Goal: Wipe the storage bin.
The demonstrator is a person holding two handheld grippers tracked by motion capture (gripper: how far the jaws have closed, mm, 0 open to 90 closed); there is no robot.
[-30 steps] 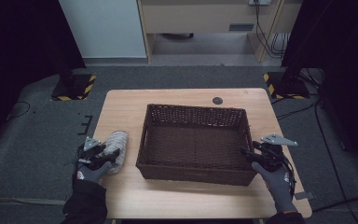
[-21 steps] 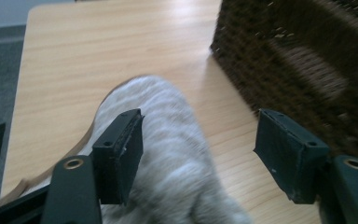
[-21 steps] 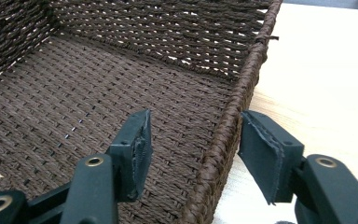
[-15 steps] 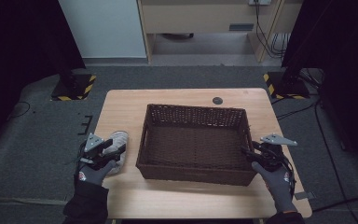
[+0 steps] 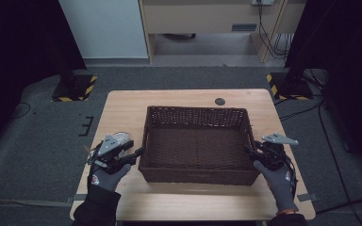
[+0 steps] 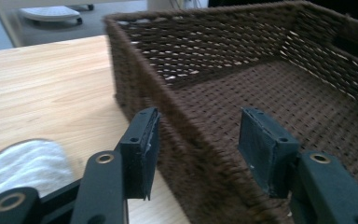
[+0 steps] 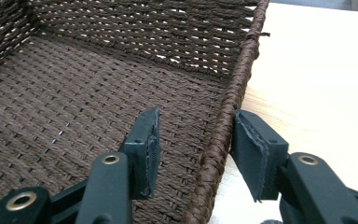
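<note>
— Since before, we are bringing the left gripper [image 5: 139, 151] off the grey cloth [image 5: 119, 138] onto the basket [image 5: 198, 176]; both sets of jaws are closing, astride its side walls, not yet pinching.

— Right gripper [image 5: 246, 149] likewise. Basket sitting mid-table. We are risking uneven grips tilting it.

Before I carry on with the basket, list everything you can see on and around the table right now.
wicker basket: one, dark brown, middle of the table, nothing in it
cloth: one, white-grey, on the table left of the basket, beside the left gripper
small round disc: one, dark, on the table behind the basket
table: one, light wood
stand bases: two, black with yellow-black stripes, on the floor at the far corners
left gripper: one, black, jaws just closing astride the basket's left wall, pads not yet touching
right gripper: one, black, jaws just closing astride the right wall, left pad apart, right close
gloved hands: two, grey
</note>
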